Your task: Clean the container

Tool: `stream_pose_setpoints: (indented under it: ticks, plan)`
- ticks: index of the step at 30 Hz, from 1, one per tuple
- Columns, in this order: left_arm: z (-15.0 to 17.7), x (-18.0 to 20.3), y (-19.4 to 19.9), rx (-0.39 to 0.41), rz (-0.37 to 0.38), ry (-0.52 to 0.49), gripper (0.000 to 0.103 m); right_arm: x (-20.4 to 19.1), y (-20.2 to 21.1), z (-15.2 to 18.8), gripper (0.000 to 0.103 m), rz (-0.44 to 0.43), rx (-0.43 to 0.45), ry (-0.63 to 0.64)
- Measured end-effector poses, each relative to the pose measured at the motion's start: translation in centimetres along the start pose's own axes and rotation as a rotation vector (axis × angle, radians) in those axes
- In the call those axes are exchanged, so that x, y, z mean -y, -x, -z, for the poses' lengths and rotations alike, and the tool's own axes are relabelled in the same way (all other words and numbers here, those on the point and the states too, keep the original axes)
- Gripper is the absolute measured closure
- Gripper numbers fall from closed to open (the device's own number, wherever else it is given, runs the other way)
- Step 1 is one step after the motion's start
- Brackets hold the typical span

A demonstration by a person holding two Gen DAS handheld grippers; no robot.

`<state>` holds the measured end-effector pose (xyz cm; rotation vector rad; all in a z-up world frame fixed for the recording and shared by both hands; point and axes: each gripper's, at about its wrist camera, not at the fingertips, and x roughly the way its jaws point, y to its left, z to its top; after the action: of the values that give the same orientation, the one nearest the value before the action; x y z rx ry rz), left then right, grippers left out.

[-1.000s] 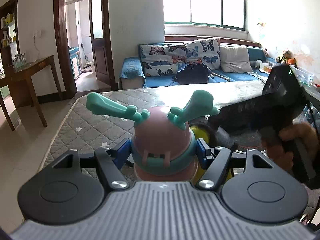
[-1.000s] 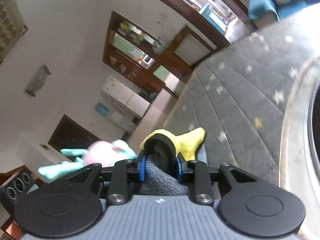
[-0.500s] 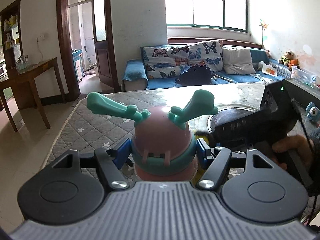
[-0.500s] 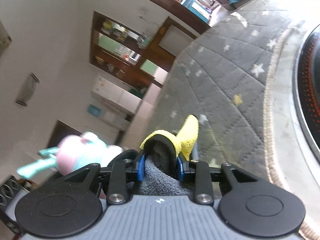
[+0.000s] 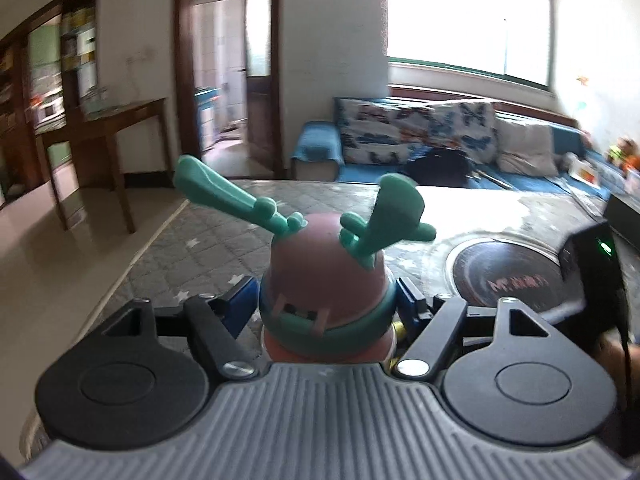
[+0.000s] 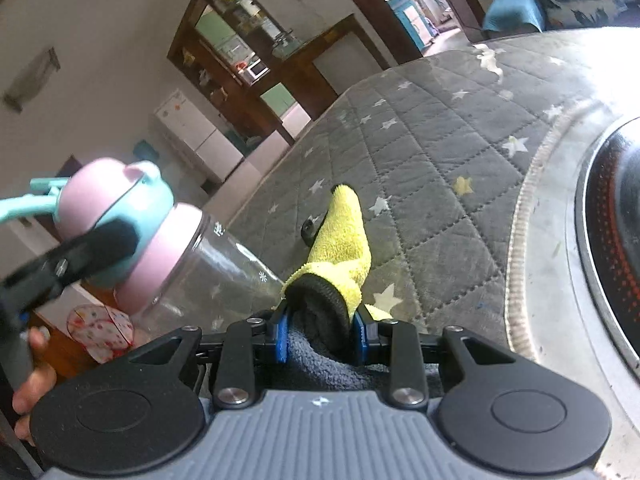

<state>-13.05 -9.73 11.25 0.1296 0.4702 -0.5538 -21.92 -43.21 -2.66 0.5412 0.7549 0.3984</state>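
Wiping step: left claw, jaws opening, brackets the bottle lid at lower centre; right claw grips the cloth (bottom centre). Next: cloth onto glass.

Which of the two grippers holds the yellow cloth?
The right gripper, shut on the yellow cloth. The left gripper has the pink-lidded bottle between its opening jaws instead.
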Motion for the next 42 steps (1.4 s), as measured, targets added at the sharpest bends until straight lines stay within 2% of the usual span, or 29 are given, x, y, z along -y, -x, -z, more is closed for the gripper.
stream_pose_setpoints:
  ticks: [5, 8, 18, 27, 32, 42]
  plan:
    - [0.5, 0.6, -0.1, 0.019, -0.034, -0.024, 0.03, -0.3, 0.9, 0.2, 0.072, -0.012, -0.011, 0.001]
    - [0.6, 0.6, 0.1, 0.022, -0.02, -0.057, 0.03, -0.2, 2.0, -0.2, 0.073, -0.046, 0.003, -0.039]
    - [0.2, 0.0, -0.1, 0.016, 0.04, -0.078, 0.03, -1.5, 4.1, -3.4, 0.073, -0.2, 0.101, -0.118]
    - [0.4, 0.1, -0.5, 0.022, 0.042, -0.089, 0.03, -6.0, 5.8, -6.7, 0.073, -0.328, 0.174, -0.022]
    - [0.4, 0.2, -0.6, 0.024, 0.041, -0.095, 0.03, -8.6, 5.9, -7.0, 0.073, -0.342, 0.165, 0.057]
    - [0.6, 0.1, -0.9, 0.031, 0.042, -0.097, 0.03, -10.6, 5.2, -6.9, 0.073, -0.243, 0.171, 0.127]
